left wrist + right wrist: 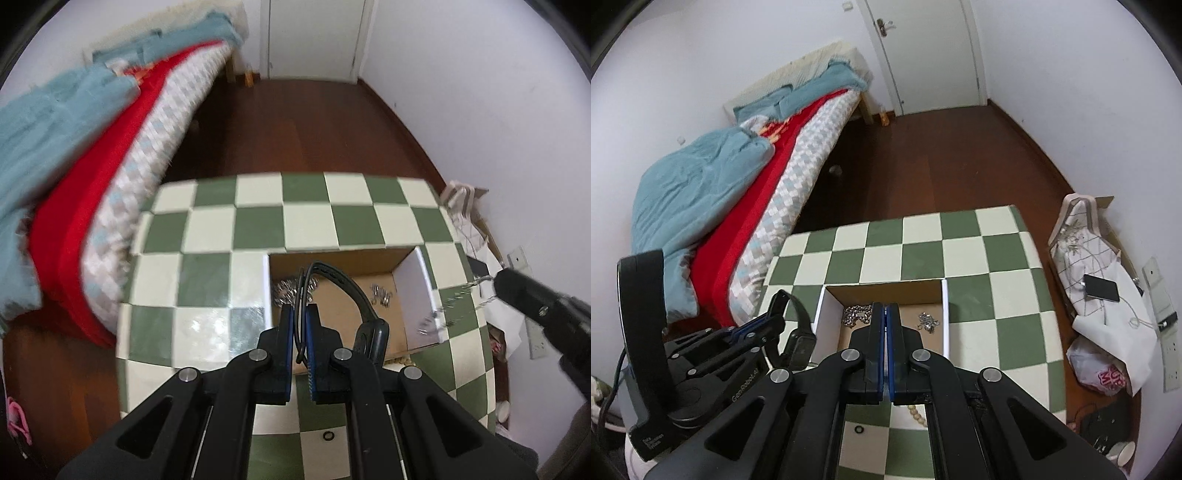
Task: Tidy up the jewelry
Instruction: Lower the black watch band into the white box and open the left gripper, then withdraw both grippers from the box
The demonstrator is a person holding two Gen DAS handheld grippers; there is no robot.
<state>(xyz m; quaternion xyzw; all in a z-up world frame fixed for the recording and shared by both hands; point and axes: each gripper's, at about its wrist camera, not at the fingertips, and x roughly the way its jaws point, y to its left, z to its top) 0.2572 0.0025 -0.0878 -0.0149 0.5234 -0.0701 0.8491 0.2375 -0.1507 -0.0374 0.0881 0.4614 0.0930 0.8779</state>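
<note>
The left gripper (pixel 301 332) has its fingers (pixel 286 332) closed on a black watch (pixel 347 295). They pinch only the thin strap; the dark watch body (pixel 373 334) hangs free just to the right of them. The watch is held above the near edge of the open cardboard box (pixel 332 258), which stands on the checkered bench (pixel 207 229).

I judge that the watch is light, with a soft rubber-like strap that bends easily. The body is the heavier part, so it will swing and pull the strap sideways when the gripper moves. The strap does not look slippery, but a hold nearer to the body would give less swinging.

In the box lie a silver chain (pixel 857 314) on the left side and a small heap of metal pieces (pixel 928 322) on the right side. Both are loose and would slide together or tangle if something is dropped on them.

The right gripper (pixel 886 332) has its fingers fully together, and I see nothing between them. It hovers over the near side of the box. On the bench, near to the person, lie a small black ring (pixel 859 430) and a string of pale beads (pixel 918 415). The beads are partly hidden by the gripper. The ring is tiny and flat, so it will be hard to pinch.
</note>
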